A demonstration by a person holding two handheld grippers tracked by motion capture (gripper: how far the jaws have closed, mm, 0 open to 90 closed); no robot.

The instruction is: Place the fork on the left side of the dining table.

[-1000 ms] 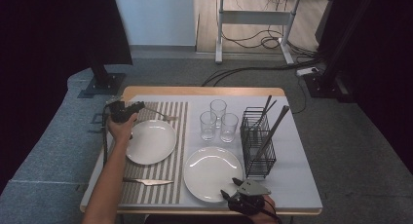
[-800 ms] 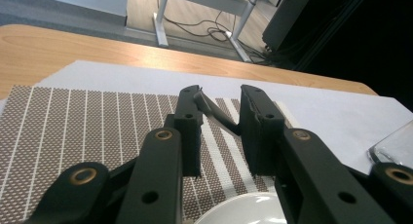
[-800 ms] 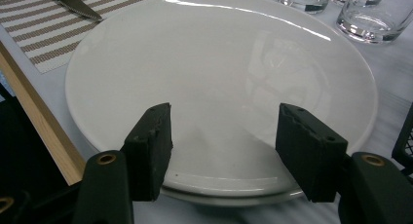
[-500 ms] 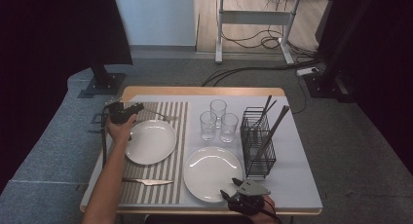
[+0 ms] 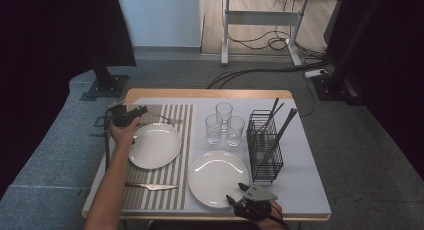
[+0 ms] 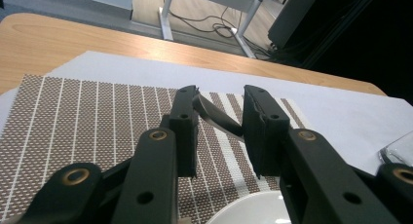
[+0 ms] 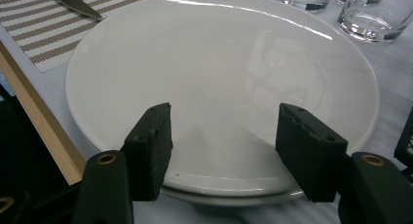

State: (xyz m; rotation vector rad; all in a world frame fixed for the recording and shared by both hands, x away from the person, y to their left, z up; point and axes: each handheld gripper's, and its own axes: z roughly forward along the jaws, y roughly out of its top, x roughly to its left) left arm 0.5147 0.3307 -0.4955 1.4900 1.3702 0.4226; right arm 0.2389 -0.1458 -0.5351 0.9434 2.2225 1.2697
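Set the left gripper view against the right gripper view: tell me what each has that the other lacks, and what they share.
Left gripper view: the fork handle lying between the left tongs, which have just been opening. Right gripper view: the open right tongs over the white plate, and a knife. Shared: the striped placemat, the wooden table edge and glassware.

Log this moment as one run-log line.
left tool: opening, fork between jaws on placemat | right tool: open over plate rim
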